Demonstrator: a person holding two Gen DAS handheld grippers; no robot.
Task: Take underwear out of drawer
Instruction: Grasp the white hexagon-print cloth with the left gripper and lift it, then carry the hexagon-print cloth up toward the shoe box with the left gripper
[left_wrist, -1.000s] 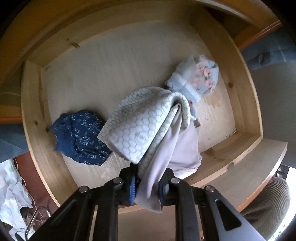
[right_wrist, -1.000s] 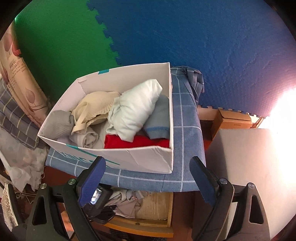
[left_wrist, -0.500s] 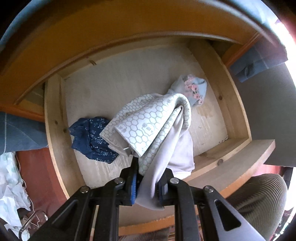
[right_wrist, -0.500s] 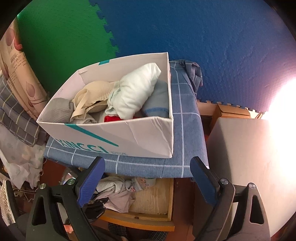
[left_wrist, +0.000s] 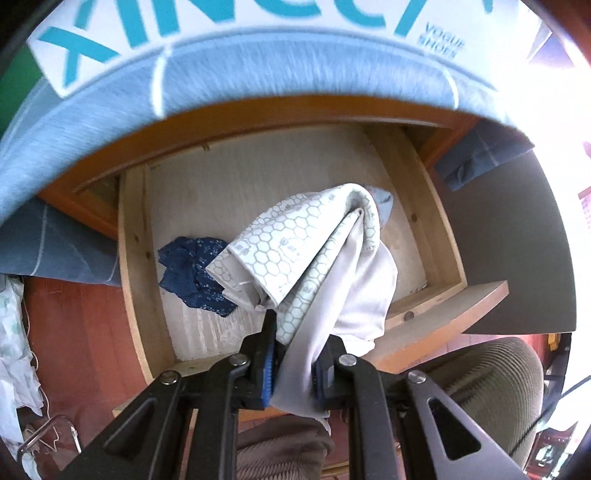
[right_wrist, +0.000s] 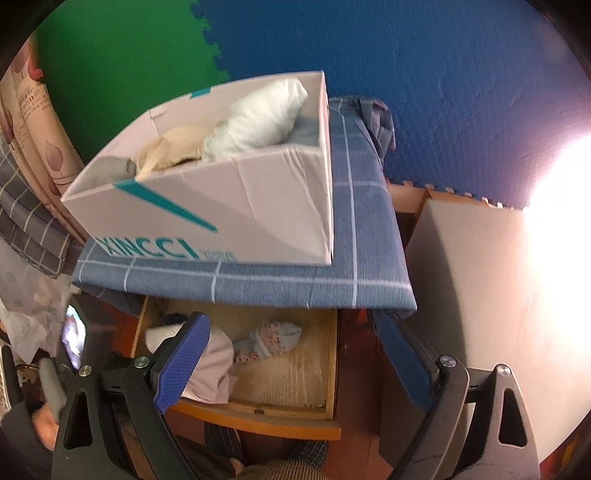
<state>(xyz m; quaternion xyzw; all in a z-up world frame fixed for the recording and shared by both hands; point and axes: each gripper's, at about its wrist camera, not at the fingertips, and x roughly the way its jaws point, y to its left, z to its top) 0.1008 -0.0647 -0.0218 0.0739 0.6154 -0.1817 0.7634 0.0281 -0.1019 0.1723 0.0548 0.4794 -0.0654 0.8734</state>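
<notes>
Landmark for all positions: the wooden drawer (left_wrist: 140, 295), pulled open beneath a cabinet top covered by a blue checked cloth (right_wrist: 362, 236).

At the drawer's left side, on its floor, lies a dark blue patterned garment (left_wrist: 192, 273), untouched.

Centre: the left gripper (left_wrist: 293, 373) has its jaws narrowed onto a pale hexagon-print underwear (left_wrist: 306, 251), pinching a fold of it between the blue pads. The garment hangs clear above the drawer floor, draped forward over the gripper. Compared with a second ago, the drawer looks smaller and further below, and the white shoe box (left_wrist: 258, 22) on the cabinet top has come into the left wrist view. Judgement: the lift is well advanced; the garment is off the drawer floor and nearly above the drawer's rim.

Toward the drawer's right rear lies a light blue floral garment (right_wrist: 273, 338), mostly hidden behind the held piece in the left view.

Right: the right gripper (right_wrist: 291, 365) stands wide, nothing between its pads, above the drawer's front edge. It has dropped lower than before; the drawer interior now shows between its fingers.

Remaining: two garments are left in the drawer.
</notes>
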